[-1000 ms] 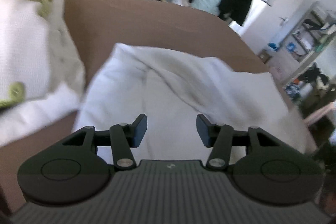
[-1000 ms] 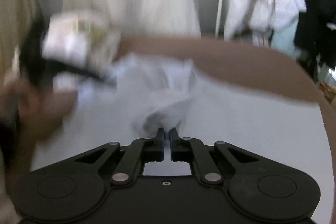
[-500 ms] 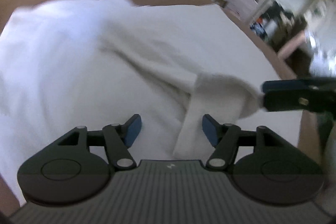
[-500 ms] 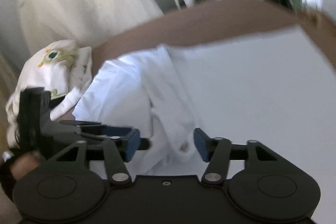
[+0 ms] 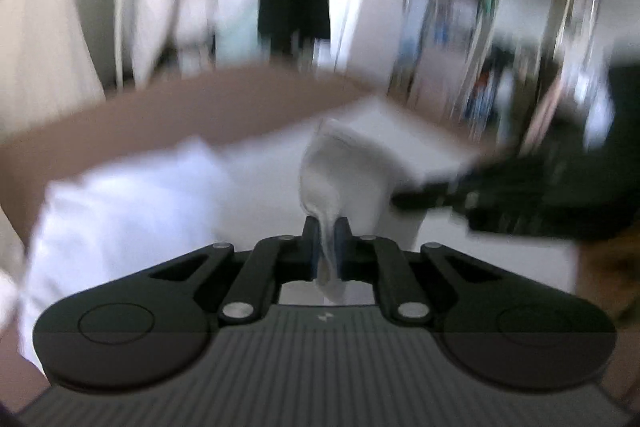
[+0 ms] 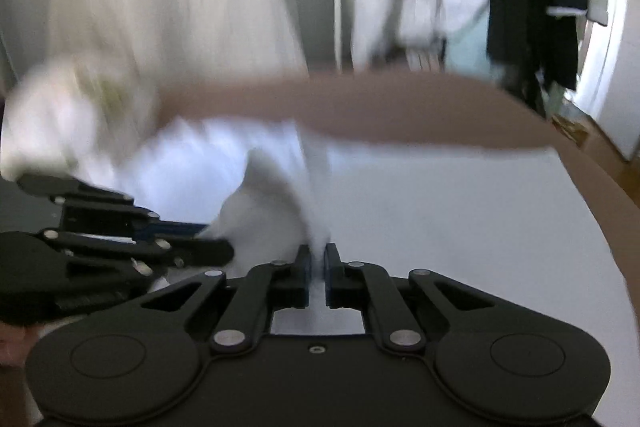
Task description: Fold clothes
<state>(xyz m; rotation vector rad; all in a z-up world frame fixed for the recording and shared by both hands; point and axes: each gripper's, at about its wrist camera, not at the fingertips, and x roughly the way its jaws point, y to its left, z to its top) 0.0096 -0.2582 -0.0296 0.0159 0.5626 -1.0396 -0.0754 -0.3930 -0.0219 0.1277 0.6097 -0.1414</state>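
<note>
Cloth is what I have here: a soft, light white cotton garment (image 5: 120, 211) lying on the brown round desk (image 5: 168, 115), limp enough to sag, so I judge hems the best hold. My left gripper (image 5: 326, 227) is closing on a raised fold; my right gripper (image 6: 316, 255) pinches another. Blur hides which edge each holds.

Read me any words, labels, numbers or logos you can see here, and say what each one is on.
No readable words or numbers.
Left gripper: a small pale mark on its body, a symbol, not text.
Shelves: items too blurred to read.
White garment: no print visible.
</note>
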